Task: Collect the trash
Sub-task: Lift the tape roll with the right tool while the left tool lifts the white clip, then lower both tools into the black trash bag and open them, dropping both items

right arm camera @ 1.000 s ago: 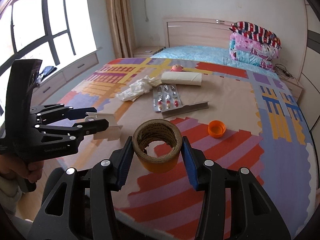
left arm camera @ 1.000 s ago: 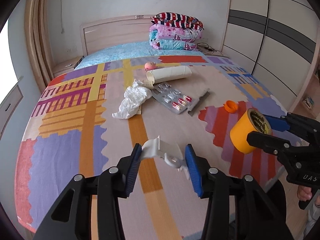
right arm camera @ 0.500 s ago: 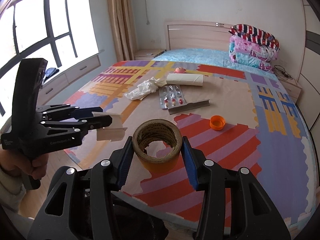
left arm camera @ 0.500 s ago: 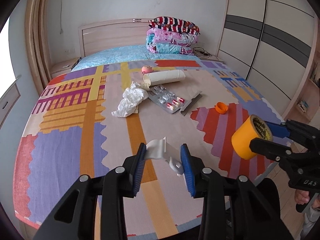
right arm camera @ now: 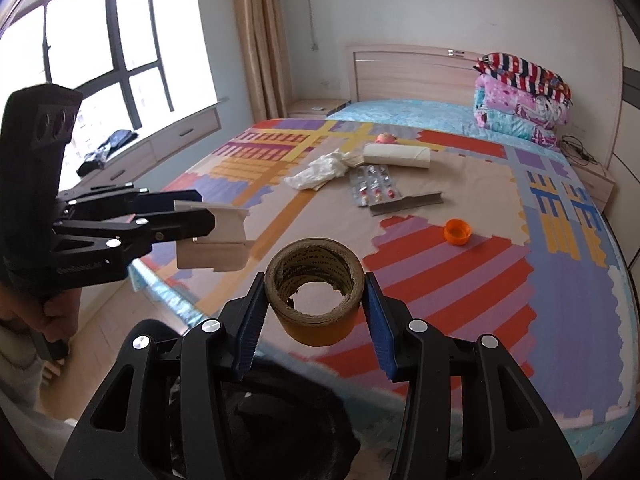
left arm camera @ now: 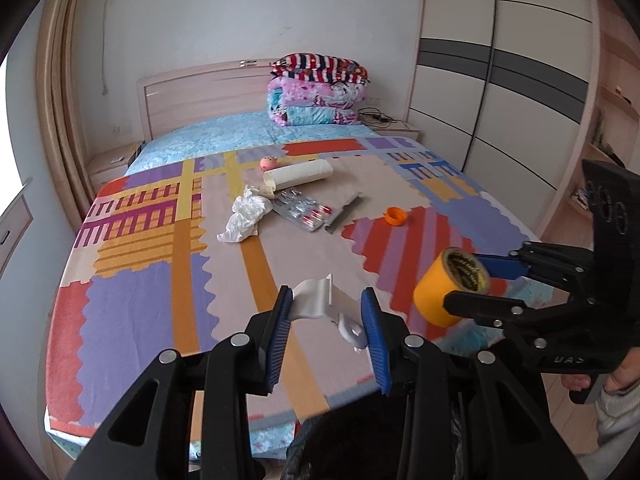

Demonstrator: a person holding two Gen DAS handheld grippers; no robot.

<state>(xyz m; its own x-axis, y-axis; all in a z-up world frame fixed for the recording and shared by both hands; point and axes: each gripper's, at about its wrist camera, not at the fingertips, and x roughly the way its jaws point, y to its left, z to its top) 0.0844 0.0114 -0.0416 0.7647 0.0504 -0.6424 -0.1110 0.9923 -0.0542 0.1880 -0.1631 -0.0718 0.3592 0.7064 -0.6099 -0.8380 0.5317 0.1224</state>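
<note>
The left hand-held gripper (left arm camera: 326, 320) is clenched on a white plastic piece (left arm camera: 320, 300), its blue pads (left arm camera: 280, 330) pressing on both sides; from the right wrist view the same piece (right arm camera: 218, 240) juts out past the fingertips as a pale angled bracket shape. The right hand-held gripper (right arm camera: 314, 312) grasps a roll of yellow tape (right arm camera: 316, 292) by its sides, the cardboard core facing the camera; in the left wrist view that roll (left arm camera: 450, 286) hangs just to the right of the left hand-held gripper, clamped between black fingers. Both are held in the air at the foot edge of the bed (left arm camera: 132, 312), which is covered with a patchwork spread. A dark rounded thing (right arm camera: 280, 420) sits directly below the two grippers; what it is cannot be told.

Beyond the grippers, toward the headboard, more trash lies on the spread. Nearest on the right is an orange bottle cap (left arm camera: 395, 216). Farther on lies a grey metal strip (left arm camera: 344, 219), touching a stack of pill blister packs (left arm camera: 304, 212). Left of the packs is a crumpled white tissue (left arm camera: 244, 220). Behind these lies a cream paper tube (left arm camera: 298, 174) on its side, and just beyond it a small pink toy (left arm camera: 269, 163). Folded blankets (left arm camera: 316, 96) are stacked at the headboard, and a wardrobe (left arm camera: 500, 80) stands on the right.
</note>
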